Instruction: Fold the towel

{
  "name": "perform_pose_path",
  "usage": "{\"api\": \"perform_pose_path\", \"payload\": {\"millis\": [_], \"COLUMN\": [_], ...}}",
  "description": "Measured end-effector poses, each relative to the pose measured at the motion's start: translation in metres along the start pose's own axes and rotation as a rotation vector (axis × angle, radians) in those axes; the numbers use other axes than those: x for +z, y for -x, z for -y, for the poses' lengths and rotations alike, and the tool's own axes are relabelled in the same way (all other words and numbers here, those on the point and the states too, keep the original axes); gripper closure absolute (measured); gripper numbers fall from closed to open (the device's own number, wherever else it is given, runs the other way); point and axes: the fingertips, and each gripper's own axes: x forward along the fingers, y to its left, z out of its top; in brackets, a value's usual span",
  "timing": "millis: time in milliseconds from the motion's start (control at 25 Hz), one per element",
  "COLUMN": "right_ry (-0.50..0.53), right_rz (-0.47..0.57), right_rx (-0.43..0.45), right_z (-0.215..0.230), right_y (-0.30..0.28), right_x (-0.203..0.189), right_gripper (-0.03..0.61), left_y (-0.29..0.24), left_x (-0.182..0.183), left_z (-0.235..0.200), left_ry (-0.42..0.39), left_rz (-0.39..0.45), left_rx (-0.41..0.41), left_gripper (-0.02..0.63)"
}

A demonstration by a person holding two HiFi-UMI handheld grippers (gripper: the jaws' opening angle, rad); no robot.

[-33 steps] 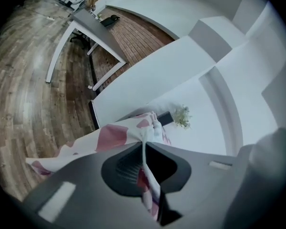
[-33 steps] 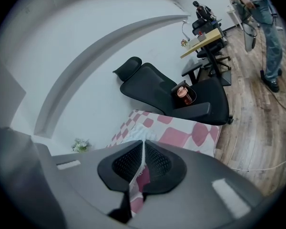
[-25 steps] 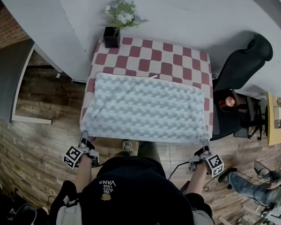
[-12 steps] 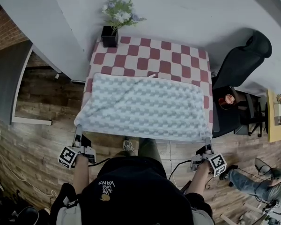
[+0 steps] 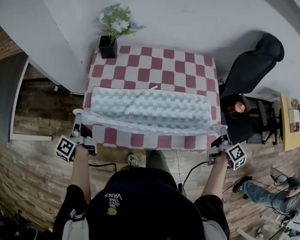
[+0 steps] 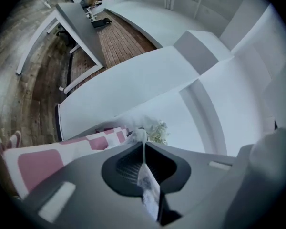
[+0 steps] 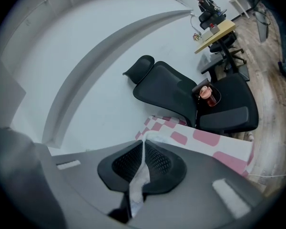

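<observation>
A pale, bumpy towel (image 5: pixel 150 109) lies across the red-and-white checked table (image 5: pixel 155 69). Its near edge is lifted off the table and stretched between my two grippers. My left gripper (image 5: pixel 78 120) is shut on the towel's near left corner, and a strip of cloth (image 6: pixel 148 190) runs between its closed jaws. My right gripper (image 5: pixel 223 133) is shut on the near right corner, with cloth (image 7: pixel 139 175) pinched between its jaws too. Both grippers hover above the table's front edge.
A potted plant (image 5: pixel 112 29) stands at the table's far left corner against the white wall. A black office chair (image 5: pixel 250 69) sits to the right, with a side table and a cup (image 5: pixel 234 109) beside it. Wooden floor surrounds the table.
Both grippers rose and moved forward over the table, carrying the towel's near edge with them. The hanging front part of the towel now lies folded up toward the far side.
</observation>
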Motion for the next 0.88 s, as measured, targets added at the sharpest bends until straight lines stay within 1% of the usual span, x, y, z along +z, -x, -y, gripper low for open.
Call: {"api": "perform_pose_path", "payload": {"millis": [80, 240, 360, 520, 680, 880], "right_ry": [0.010, 0.023, 0.028, 0.027, 0.042, 0.026], "right_rz": [-0.017, -0.071, -0.113, -0.170, -0.231, -0.257], "right_rx": [0.011, -0.011, -0.021, -0.050, -0.104, -0.151], "right_z": [-0.006, -0.008, -0.009, -0.004, 0.010, 0.026], "right_y": [-0.031, -0.084, -0.123, -0.169, -0.207, -0.230], "right_x": [0.004, 0.005, 0.005, 0.002, -0.009, -0.019], "right_gripper": [0.563, 0.563, 0.563, 0.563, 0.563, 0.563], "left_y": [-0.024, -0.063, -0.089, -0.119, -0.137, -0.154], "left_x": [-0.001, -0.003, -0.003, -0.007, -0.013, -0.019], "left_z": [-0.005, -0.022, -0.032, -0.046, -0.065, -0.078], "left_ry": [0.021, 0.062, 0.076, 0.091, 0.090, 0.091], "left_rz": [0.010, 0.033, 0.049, 0.050, 0.048, 0.040], "left_rx": [0.020, 0.083, 0.129, 0.190, 0.268, 0.303], "left_gripper": [0.598, 0.598, 0.598, 0.598, 0.598, 0.598]}}
